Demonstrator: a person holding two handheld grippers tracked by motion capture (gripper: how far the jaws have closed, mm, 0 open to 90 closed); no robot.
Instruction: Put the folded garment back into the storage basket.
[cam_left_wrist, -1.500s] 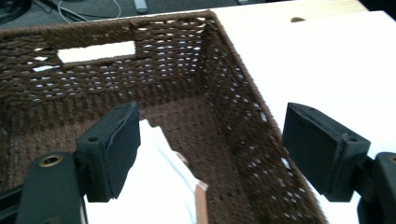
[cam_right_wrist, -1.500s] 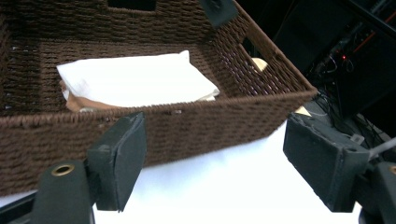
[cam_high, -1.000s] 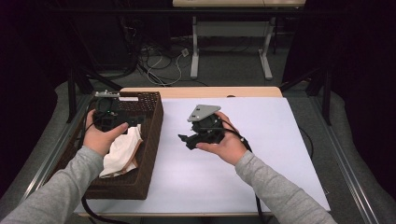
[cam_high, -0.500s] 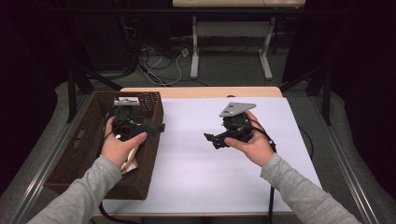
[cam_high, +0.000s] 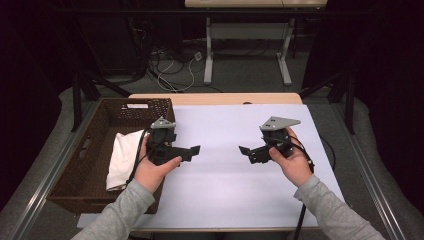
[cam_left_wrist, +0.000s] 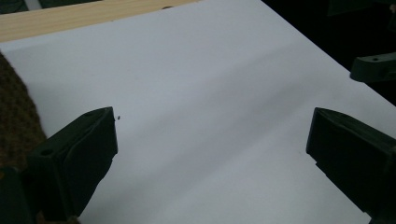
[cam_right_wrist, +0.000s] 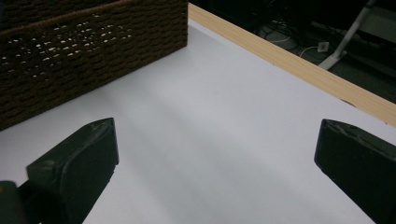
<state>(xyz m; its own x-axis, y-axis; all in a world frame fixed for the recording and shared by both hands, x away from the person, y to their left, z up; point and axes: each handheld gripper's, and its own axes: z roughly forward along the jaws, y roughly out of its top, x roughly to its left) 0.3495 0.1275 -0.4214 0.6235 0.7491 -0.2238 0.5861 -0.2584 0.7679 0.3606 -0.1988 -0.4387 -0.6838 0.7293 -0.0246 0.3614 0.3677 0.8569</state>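
Hovering right of the basket (cam_high: 95, 150), left tool (cam_high: 192, 150) and right tool (cam_high: 245, 151) both spread, empty; cloth (cam_high: 122, 159) inside basket.

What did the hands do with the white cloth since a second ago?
The left gripper let go of the cloth and swung right, out of the basket, over the white table. Its jaws are now open and empty. The right gripper drifted right, open as before. The basket stayed put, with the cloth lying inside.
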